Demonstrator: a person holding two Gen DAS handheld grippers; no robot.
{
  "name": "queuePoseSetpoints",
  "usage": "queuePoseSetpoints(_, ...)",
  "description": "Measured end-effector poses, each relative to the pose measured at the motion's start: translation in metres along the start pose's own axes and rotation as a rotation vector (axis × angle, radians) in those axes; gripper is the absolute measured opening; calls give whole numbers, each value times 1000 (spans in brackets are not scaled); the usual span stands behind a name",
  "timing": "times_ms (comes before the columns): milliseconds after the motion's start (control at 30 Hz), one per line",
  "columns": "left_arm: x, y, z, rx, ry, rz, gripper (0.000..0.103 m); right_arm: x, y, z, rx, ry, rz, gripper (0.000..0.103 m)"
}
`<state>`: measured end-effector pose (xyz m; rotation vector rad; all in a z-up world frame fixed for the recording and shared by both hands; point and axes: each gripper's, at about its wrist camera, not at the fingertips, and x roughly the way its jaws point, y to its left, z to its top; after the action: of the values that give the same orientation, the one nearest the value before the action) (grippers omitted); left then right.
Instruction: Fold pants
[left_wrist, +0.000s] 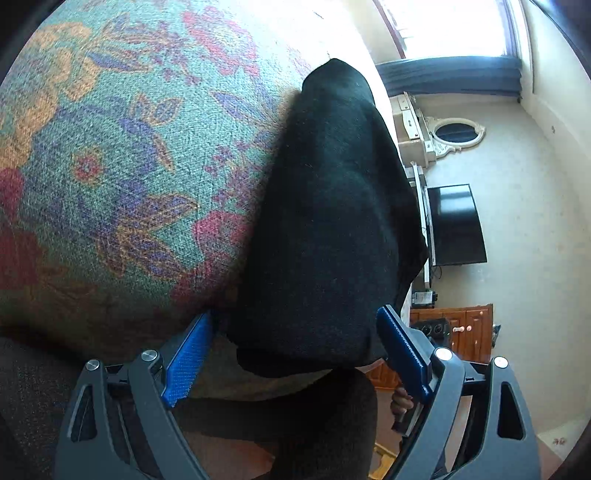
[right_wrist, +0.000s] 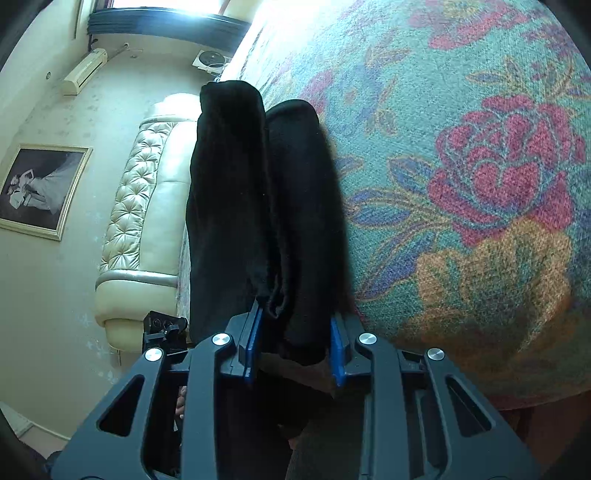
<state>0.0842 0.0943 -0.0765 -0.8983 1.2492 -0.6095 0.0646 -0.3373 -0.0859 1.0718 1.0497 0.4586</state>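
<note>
Already folded lengthwise, the black pants (right_wrist: 273, 206) lie on a bed with a floral bedspread (right_wrist: 461, 177), near its edge, the two legs stacked side by side. Around their near end the right hand-held gripper (right_wrist: 295, 347) has its blue pads on either side of the cloth, narrowed about it; whether they press it I cannot tell. At the other corner, the left hand-held gripper (left_wrist: 291, 354) stands wide, the pants' end (left_wrist: 332, 221) between its spread fingers, untouched. Beyond sit a cream tufted headboard (right_wrist: 136, 206) and a dark television (left_wrist: 456, 225).

One black pants (left_wrist: 332, 221), one floral bedspread (left_wrist: 129, 166), two tools.
</note>
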Motion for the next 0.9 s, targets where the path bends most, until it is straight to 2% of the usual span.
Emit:
queuePoseSetpoints(67, 0, -3, 0, 41, 9, 47, 78, 1, -8, 1, 21, 4, 38, 29)
queuePoseSetpoints(133, -2, -5, 0, 73, 17, 72, 74, 2, -7, 1, 8, 8, 40, 31)
queuePoseSetpoints(233, -5, -5, 3, 59, 20, 67, 67, 2, -9, 3, 18, 17, 63, 35)
queuePoseSetpoints(300, -6, -3, 4, 69, 20, 65, 56, 0, -13, 4, 20, 23, 86, 42)
queuePoseSetpoints(433, -5, 1, 4, 96, 20, 62, 52, -2, -9, 6, 1, 36, 87, 49)
queuePoseSetpoints(500, -7, 4, 0, 76, 20, 45, 50, -3, -4, 6, -8, 47, 83, 55)
queuePoseSetpoints(533, -12, 8, -1, 57, 18, 29, 50, -5, -2, 7, -13, 50, 65, 56)
queuePoseSetpoints(600, -20, 4, -3, 50, 12, 13, 50, -15, 11, 9, -44, 31, 10, 73)
queuePoseSetpoints(633, -27, -2, -4, 61, 5, 11, 51, -23, 19, 11, -71, 6, -23, 78)
queuePoseSetpoints(700, -39, -17, 1, 123, -24, 26, 76, -40, 33, 23, -116, -62, -42, 90)
queuePoseSetpoints(800, -56, -40, 21, 247, -130, 52, 79, -47, 34, 47, -104, -117, 11, 90)
queuePoseSetpoints(900, -52, -46, 55, 286, -160, 43, 81, -30, 26, 77, -79, -110, 42, 90)
